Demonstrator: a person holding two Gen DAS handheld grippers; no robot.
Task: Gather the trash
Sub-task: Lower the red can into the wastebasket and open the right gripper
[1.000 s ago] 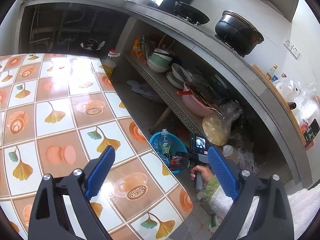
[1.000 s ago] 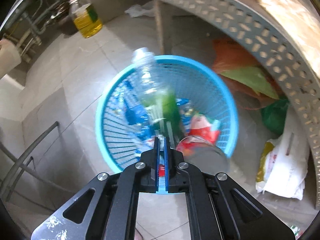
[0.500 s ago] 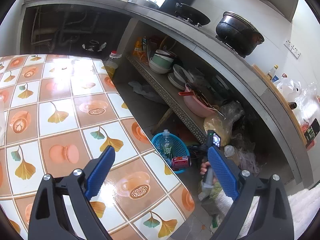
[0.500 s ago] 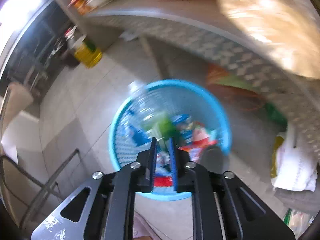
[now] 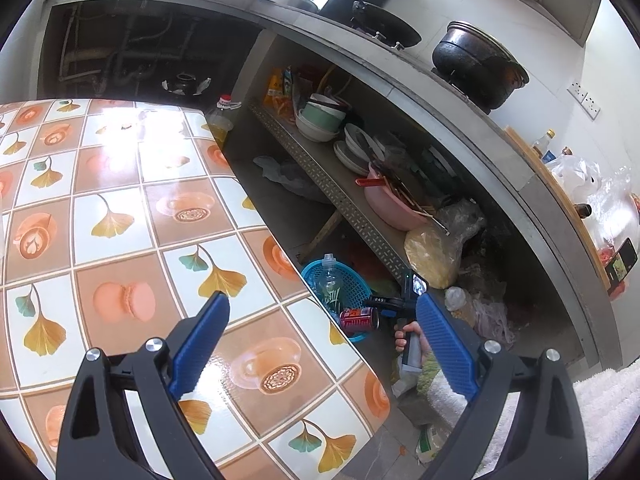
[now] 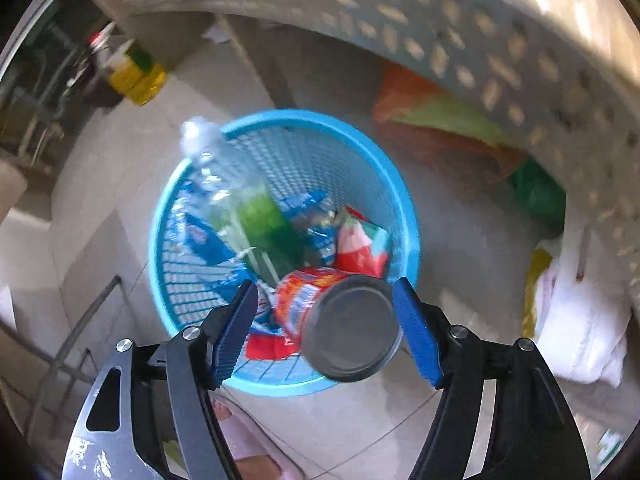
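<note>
Two fingers of the right gripper [image 6: 325, 322] opening above the blue basket [image 6: 404, 200], presumably to drop the red can [image 6: 320, 300]. Can between them, tilted over the near rim, nearer the right pad, seemingly touching neither. Left gripper [image 5: 324, 344] wide apart, empty, over the tiled surface [image 5: 120, 184].

Our right gripper [image 6: 326, 328] points steeply downward, its blue fingers [image 6: 236, 330] spreading apart and pressing on nothing. Our right hand [image 5: 404, 336] grips its handle, sleeve trailing behind. Our left gripper [image 5: 320, 344] is tilted gently down, fingers [image 5: 202, 340] spread wide and empty.
</note>
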